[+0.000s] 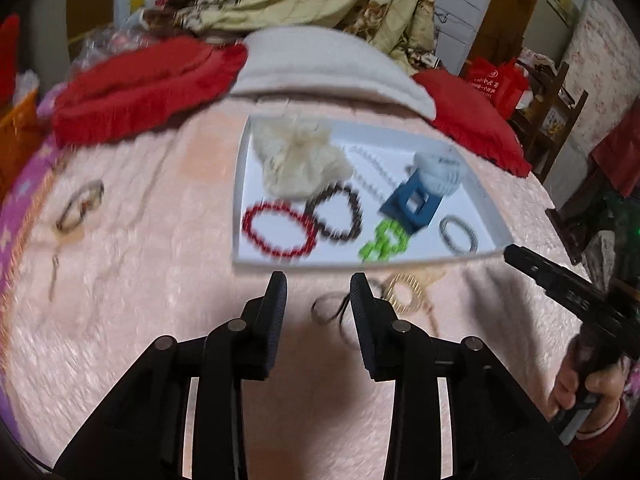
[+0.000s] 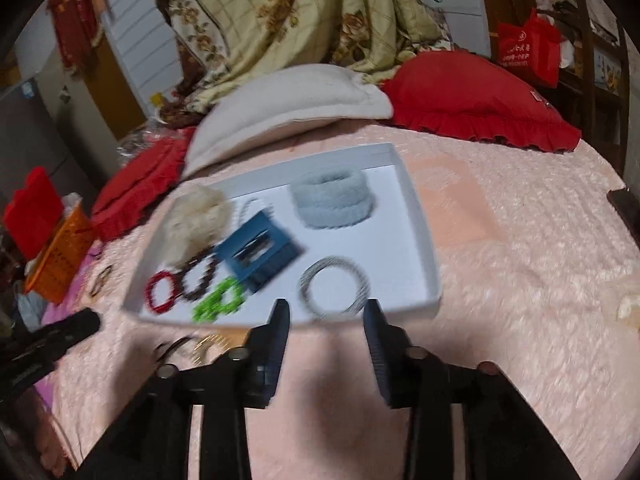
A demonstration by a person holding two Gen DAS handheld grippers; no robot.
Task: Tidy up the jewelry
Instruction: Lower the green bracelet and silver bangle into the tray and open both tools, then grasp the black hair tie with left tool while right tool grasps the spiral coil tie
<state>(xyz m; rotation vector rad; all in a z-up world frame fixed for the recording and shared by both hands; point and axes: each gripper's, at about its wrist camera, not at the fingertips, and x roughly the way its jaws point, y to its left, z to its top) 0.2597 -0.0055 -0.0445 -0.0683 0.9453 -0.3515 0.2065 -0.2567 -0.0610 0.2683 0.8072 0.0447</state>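
Observation:
A white tray (image 1: pixel 486 204) (image 2: pixel 416 216) lies on the pink bedspread. It holds a red bead bracelet (image 1: pixel 278 229) (image 2: pixel 161 292), a dark bead bracelet (image 1: pixel 336 212) (image 2: pixel 200 278), a green chain (image 1: pixel 384 242) (image 2: pixel 219 300), a blue square clip (image 1: pixel 412 206) (image 2: pixel 260 254), a silver bangle (image 1: pixel 459 235) (image 2: pixel 335 290), a cream scrunchie (image 1: pixel 300 160) (image 2: pixel 194 220) and a pale blue scrunchie (image 1: pixel 440 172) (image 2: pixel 332 198). My left gripper (image 1: pixel 318 282) is open and empty before the tray. My right gripper (image 2: pixel 326 308) is open and empty near the tray's front edge. A gold hoop (image 1: pixel 406 290) and thin dark ring (image 1: pixel 330 308) lie on the bed.
More loose jewelry (image 1: pixel 78 208) lies on the bedspread far left. Red pillows (image 1: pixel 136 84) (image 2: pixel 480 96), a white pillow (image 1: pixel 320 64) and a floral quilt (image 2: pixel 304 12) lie behind the tray. An orange basket (image 2: pixel 60 264) stands at the left.

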